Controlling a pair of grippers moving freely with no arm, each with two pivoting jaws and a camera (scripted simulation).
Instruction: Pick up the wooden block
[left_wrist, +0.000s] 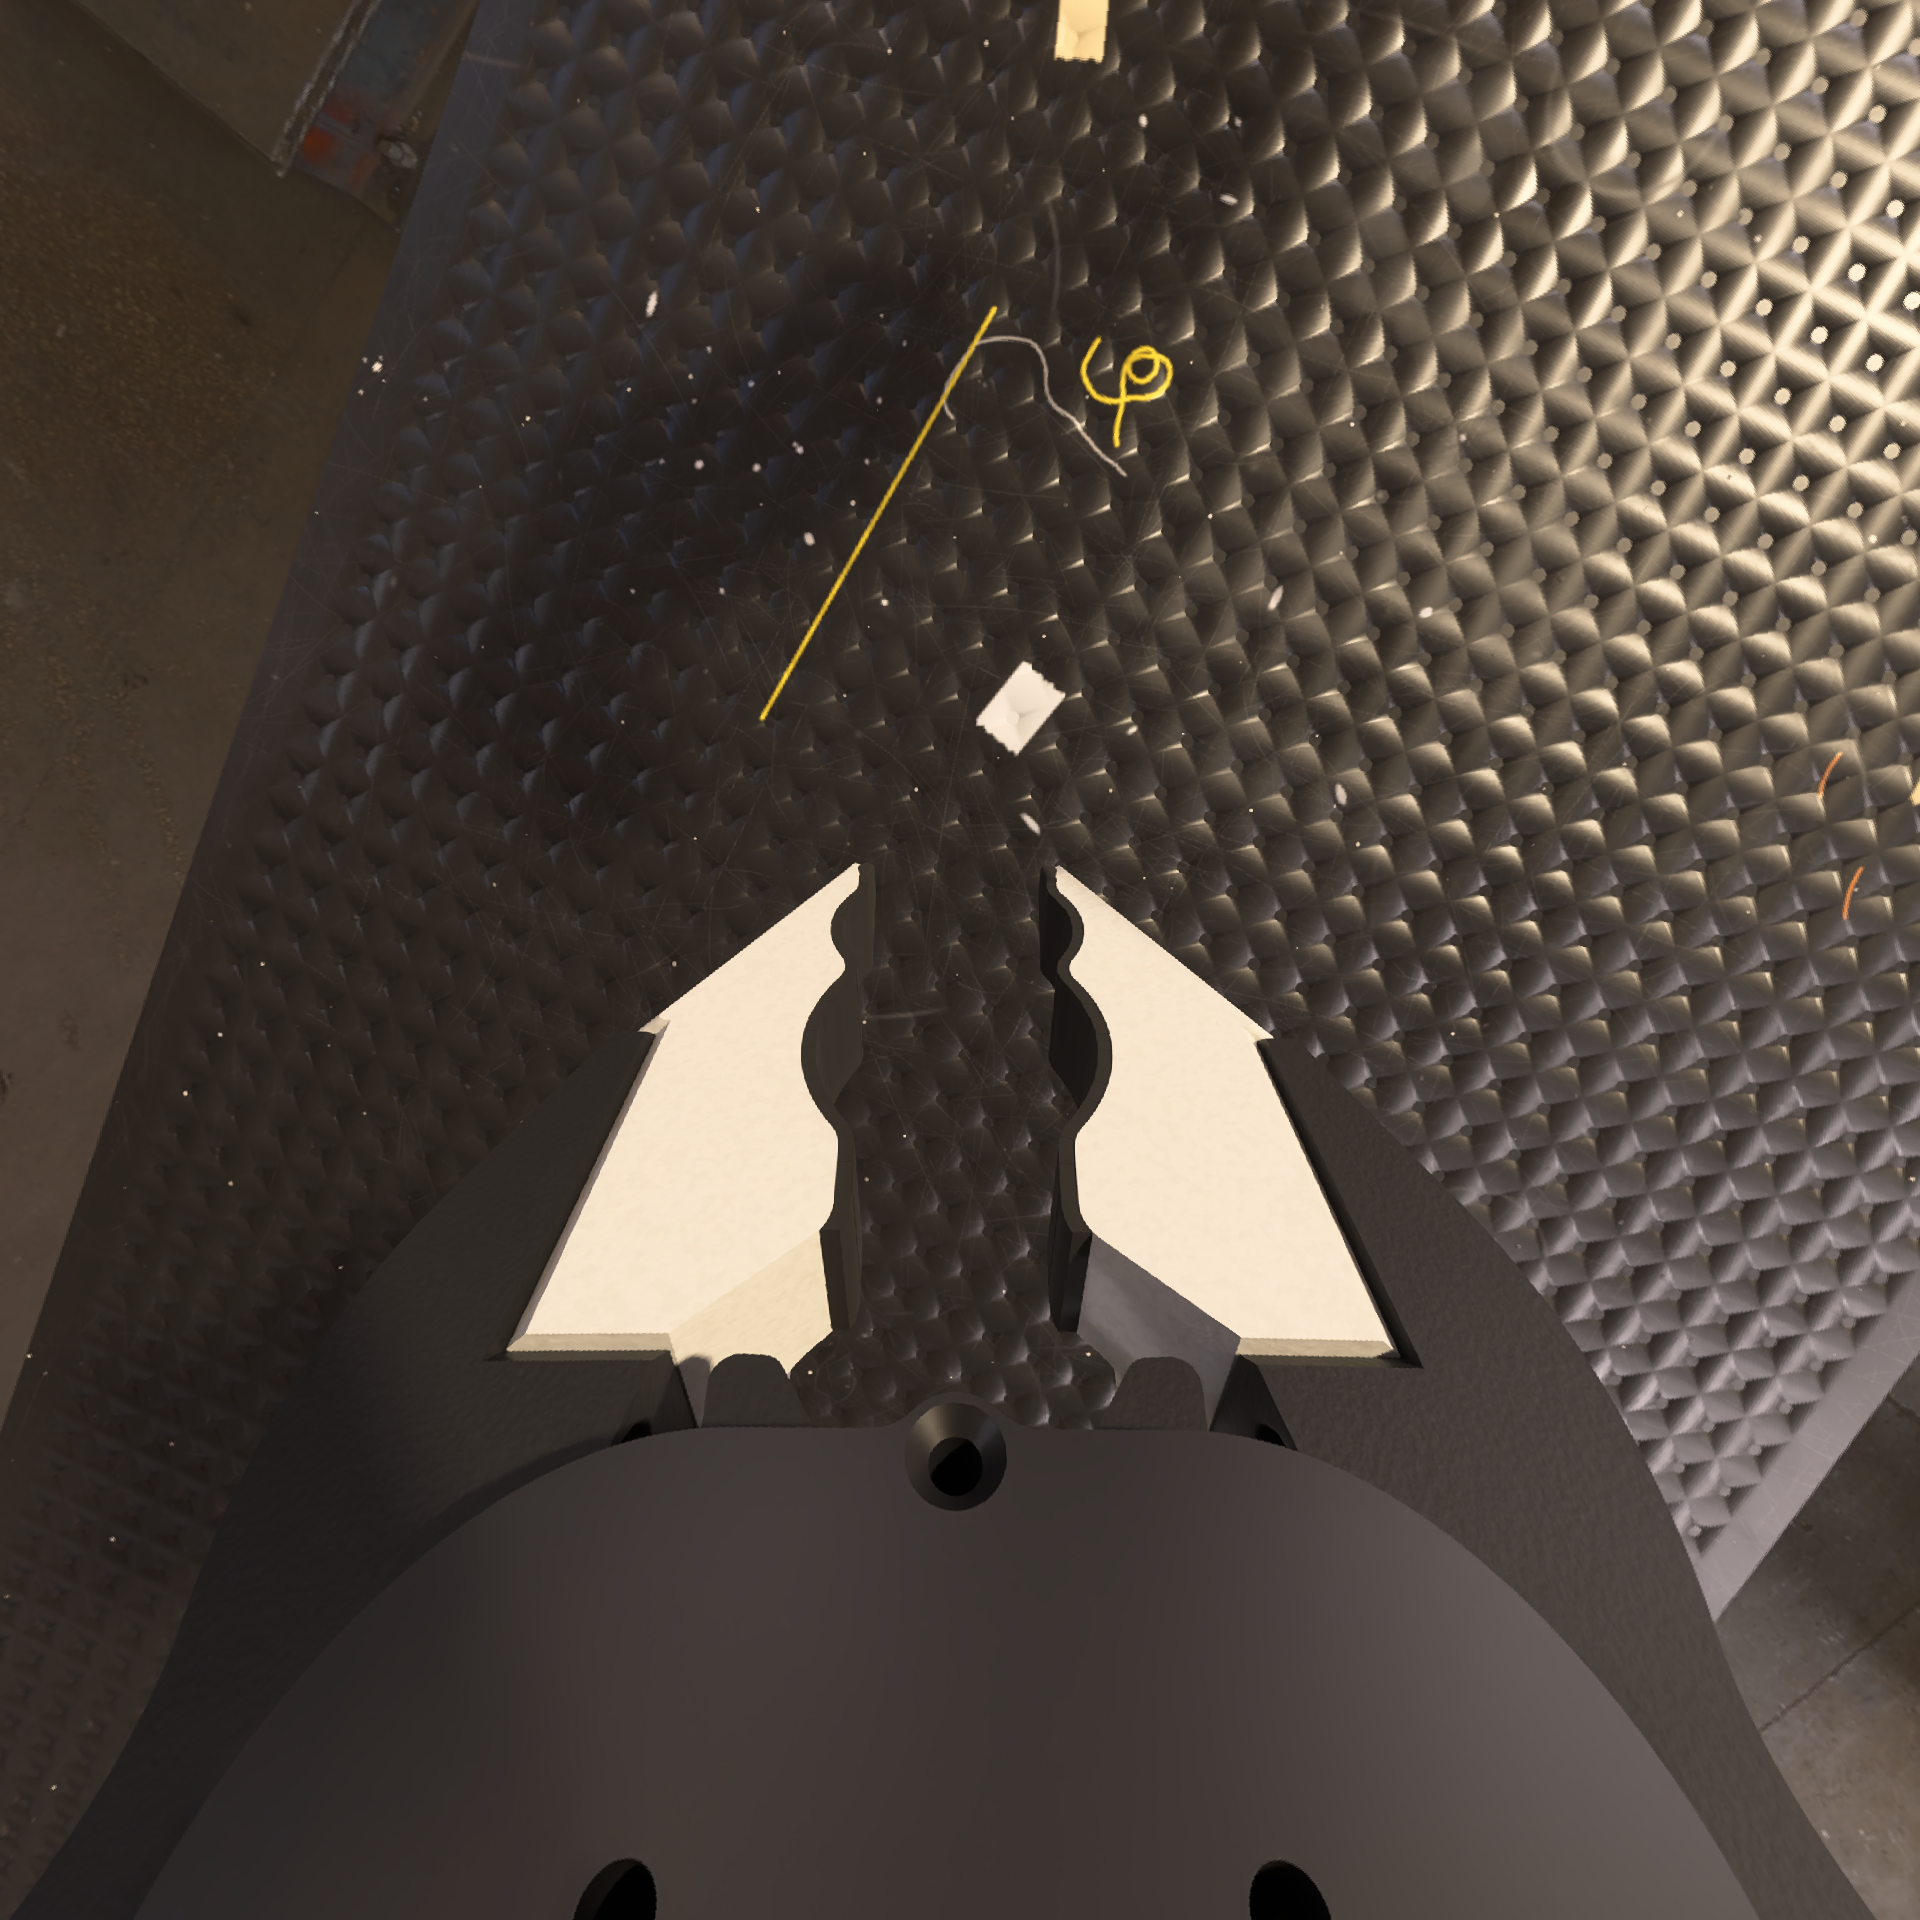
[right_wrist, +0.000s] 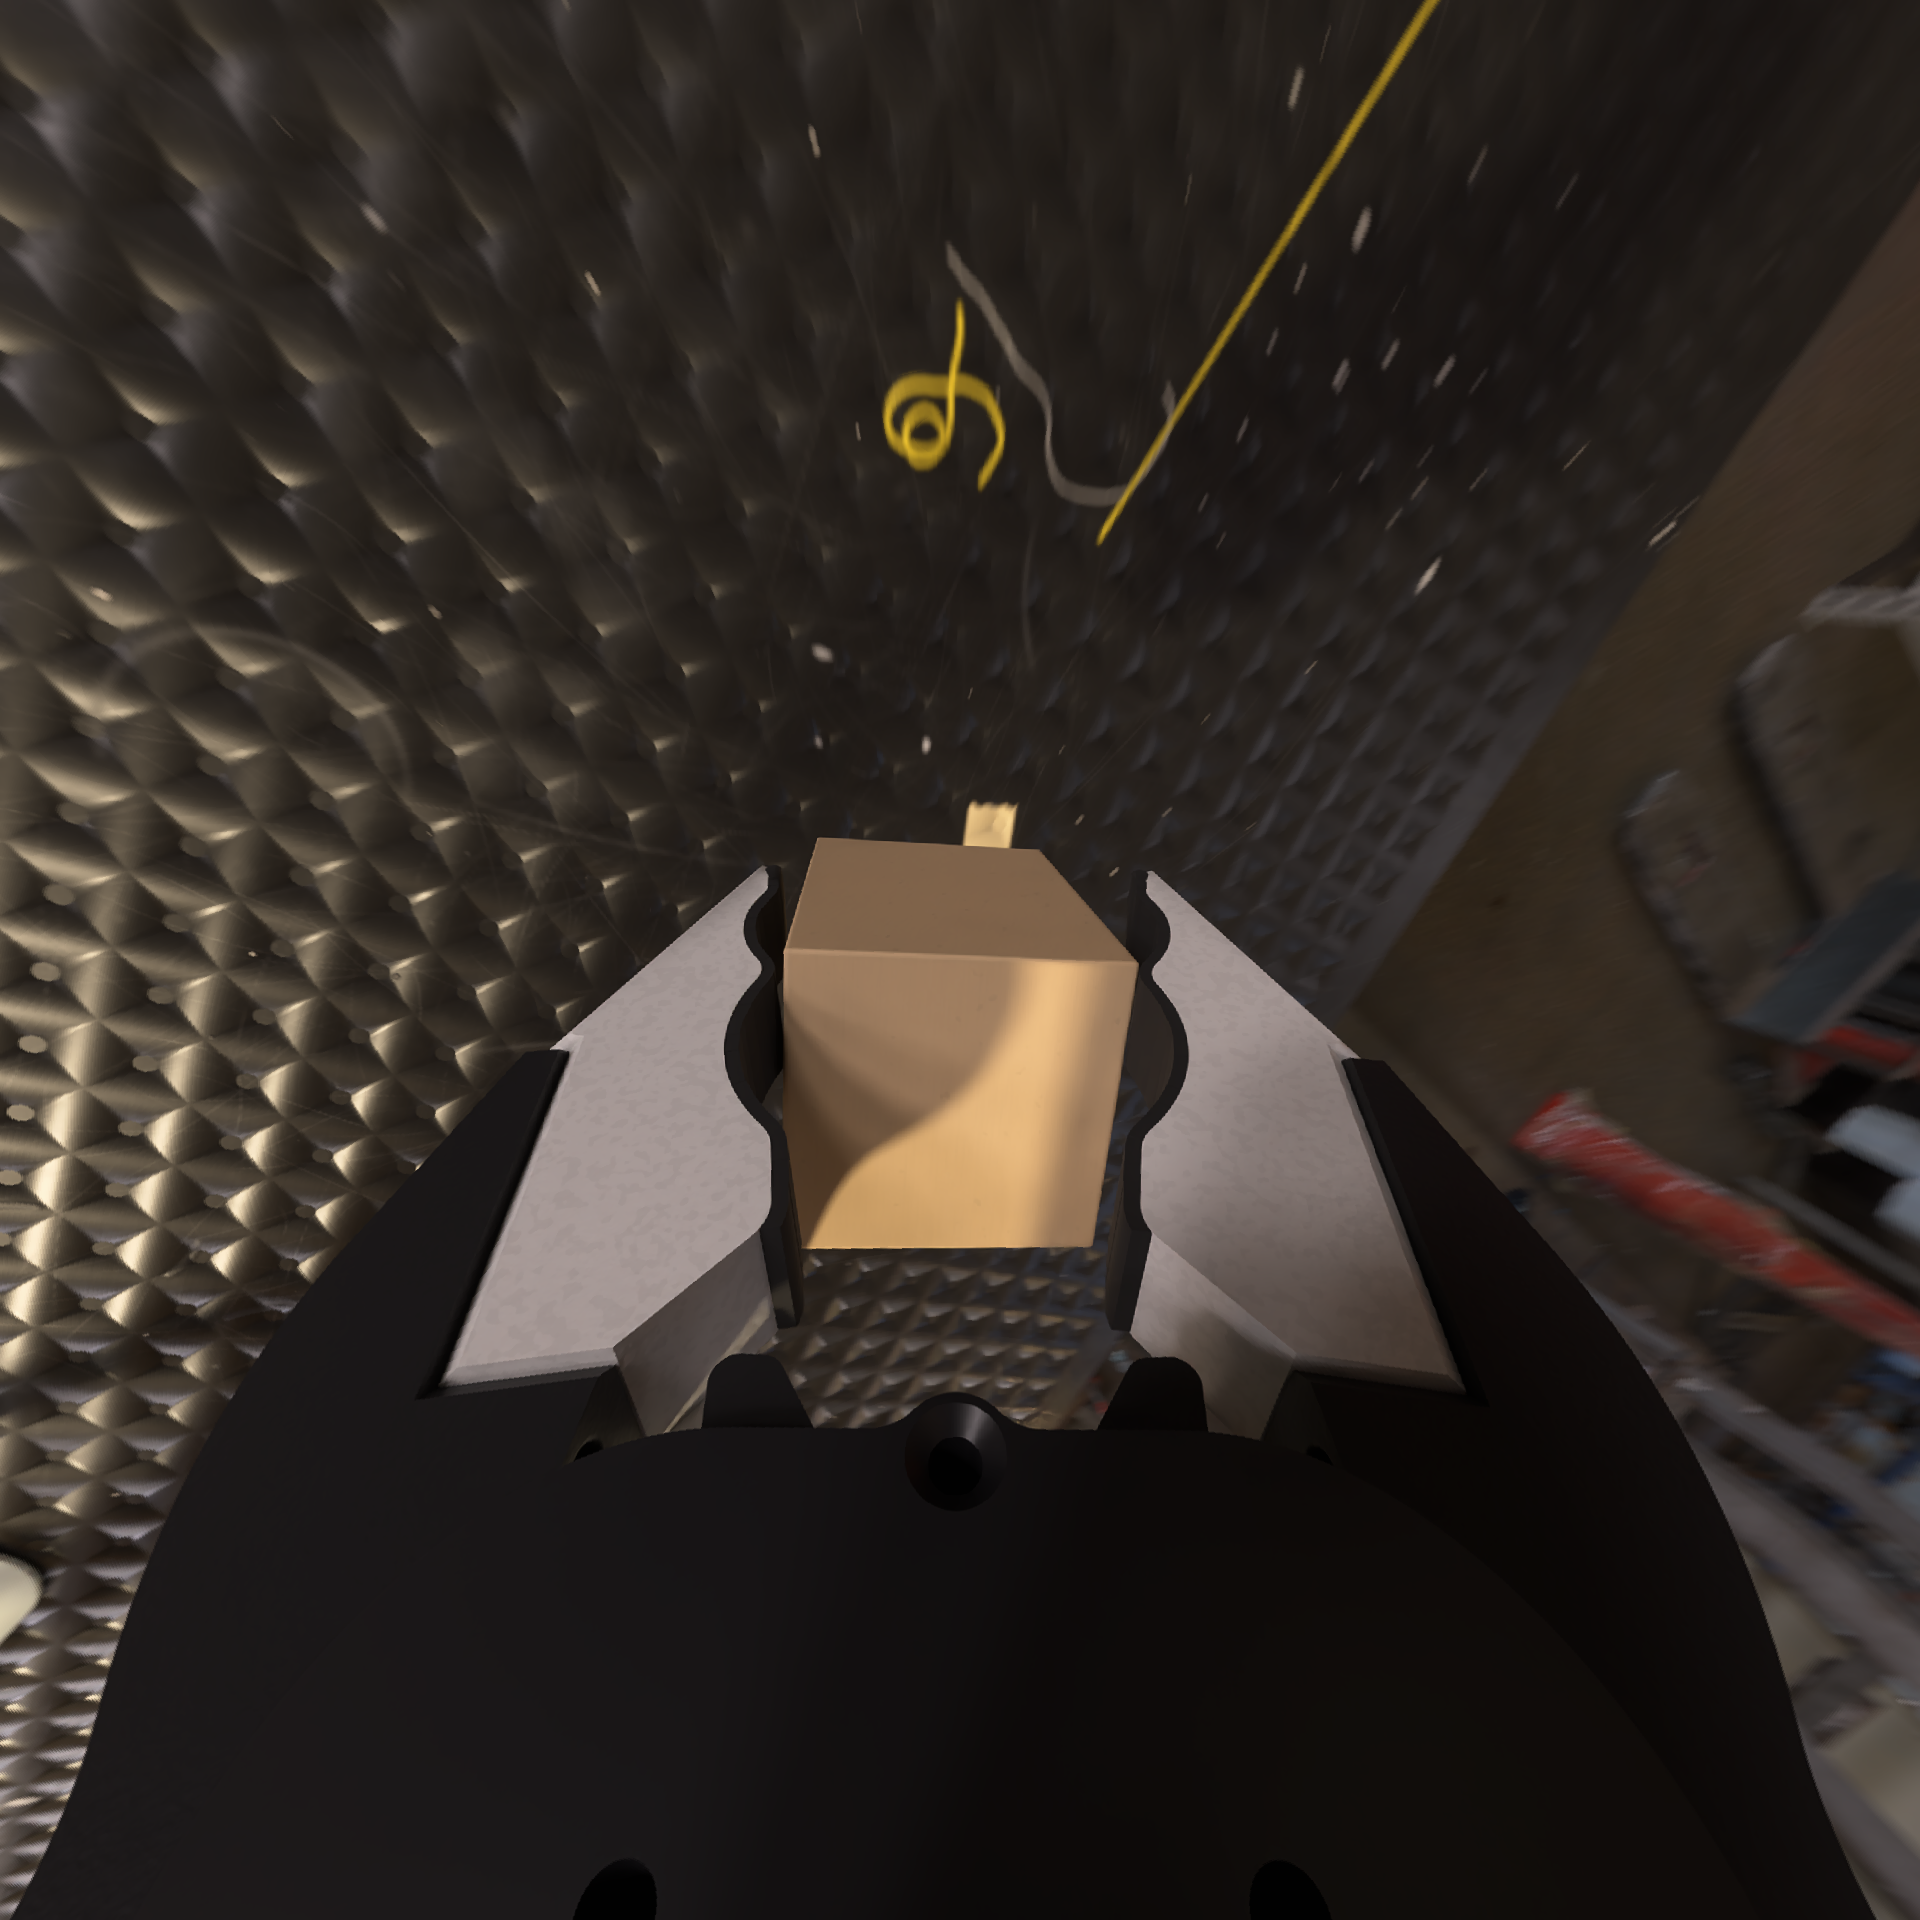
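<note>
Right fingers (right_wrist: 956, 904) clasping plain tan wooden block (right_wrist: 951, 1081), left fingers (left_wrist: 956, 883) parted, empty

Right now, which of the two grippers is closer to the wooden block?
The right. The wooden block sits between the right gripper's fingers, close against both. The left gripper hangs over the studded mat with nothing between its fingers and no block in its view.

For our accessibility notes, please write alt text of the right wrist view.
The right gripper holds a tan wooden block between its jaws, above a dark textured metal table. Beyond it lie a yellow curl, a grey thread and a straight yellow strand.
</note>
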